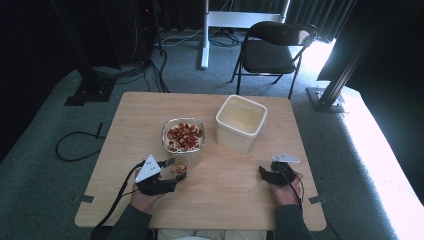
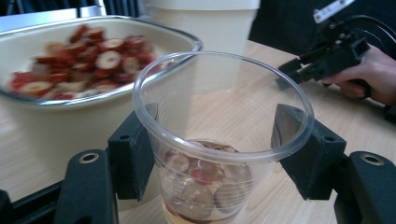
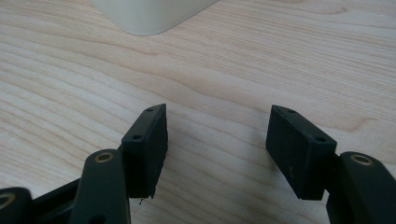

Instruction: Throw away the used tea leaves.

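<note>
— What does the left gripper [image 2: 215,140] have between its jaws?

— A clear plastic cup [image 2: 219,135]. One black jaw presses each side of the cup's wall just under the rim, so the jaws are closed onto it at about the cup's width. The cup stands upright, and sliced red-and-pale fruit pieces [image 2: 201,179] lie in its bottom.

— Where is the cup on the tabletop [image 1: 225,185]?

— In the high view it sits toward the near left, just in front of the glass bowl [image 1: 183,135], which is heaped with more of the same red slices [image 1: 184,136]. The left gripper view shows the bowl close behind the cup. Whether the cup's base rests on the wood or is lifted slightly cannot be told.

— And the right gripper [image 3: 217,140]?

— Its jaws are spread wide, with bare wood grain showing in the gap; nothing is between them. The high view places it at the near right of the tabletop, held in the person's right hand [image 1: 284,192], well apart from the cup.

— What else is on the tabletop?

— A cream square tub [image 1: 240,122], open at the top, stands just right of the bowl. Its lower corner shows at the upper edge of the right gripper view, ahead of the open jaws and not touching them. A black folding chair [image 1: 272,50] stands on the grey carpet beyond the tabletop.
</note>
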The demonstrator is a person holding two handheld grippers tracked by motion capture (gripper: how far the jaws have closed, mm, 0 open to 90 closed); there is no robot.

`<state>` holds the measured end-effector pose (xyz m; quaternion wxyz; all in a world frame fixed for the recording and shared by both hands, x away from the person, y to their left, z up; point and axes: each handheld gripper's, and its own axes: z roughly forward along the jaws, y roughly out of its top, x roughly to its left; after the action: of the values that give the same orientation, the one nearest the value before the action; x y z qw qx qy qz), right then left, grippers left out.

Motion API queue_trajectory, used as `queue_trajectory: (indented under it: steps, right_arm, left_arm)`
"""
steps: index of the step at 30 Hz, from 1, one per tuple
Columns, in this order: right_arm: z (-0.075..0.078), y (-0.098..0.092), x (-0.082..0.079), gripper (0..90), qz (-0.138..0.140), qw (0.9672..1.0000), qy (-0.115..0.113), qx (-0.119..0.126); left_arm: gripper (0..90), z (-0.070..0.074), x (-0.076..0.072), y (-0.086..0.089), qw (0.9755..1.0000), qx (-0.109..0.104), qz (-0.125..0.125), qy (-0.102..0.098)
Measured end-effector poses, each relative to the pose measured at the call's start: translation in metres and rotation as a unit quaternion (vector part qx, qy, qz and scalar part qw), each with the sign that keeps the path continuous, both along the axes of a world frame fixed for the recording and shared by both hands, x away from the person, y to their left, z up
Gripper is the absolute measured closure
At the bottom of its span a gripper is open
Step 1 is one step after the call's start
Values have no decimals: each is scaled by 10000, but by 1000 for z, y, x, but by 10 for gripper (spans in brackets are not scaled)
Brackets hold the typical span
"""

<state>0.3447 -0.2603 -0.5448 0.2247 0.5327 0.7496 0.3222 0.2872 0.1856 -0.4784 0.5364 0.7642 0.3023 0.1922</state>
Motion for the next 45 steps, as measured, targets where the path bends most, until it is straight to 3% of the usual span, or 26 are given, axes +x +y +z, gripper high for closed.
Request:
queue_trajectory:
  steps: [14,25,45]
  right_arm:
    - [-2,-2,1,365,43,9999,-83,45]
    - [-4,-2,1,357,75,9998,-157,69]
    - [-4,-2,2,354,71,9998,-164,72]
  left_arm:
    - [346,16,-3,36,9987,-119,453,-203]
    - [350,34,2,58,9961,-47,812,-352]
    - [354,67,32,66,9946,45,907,-495]
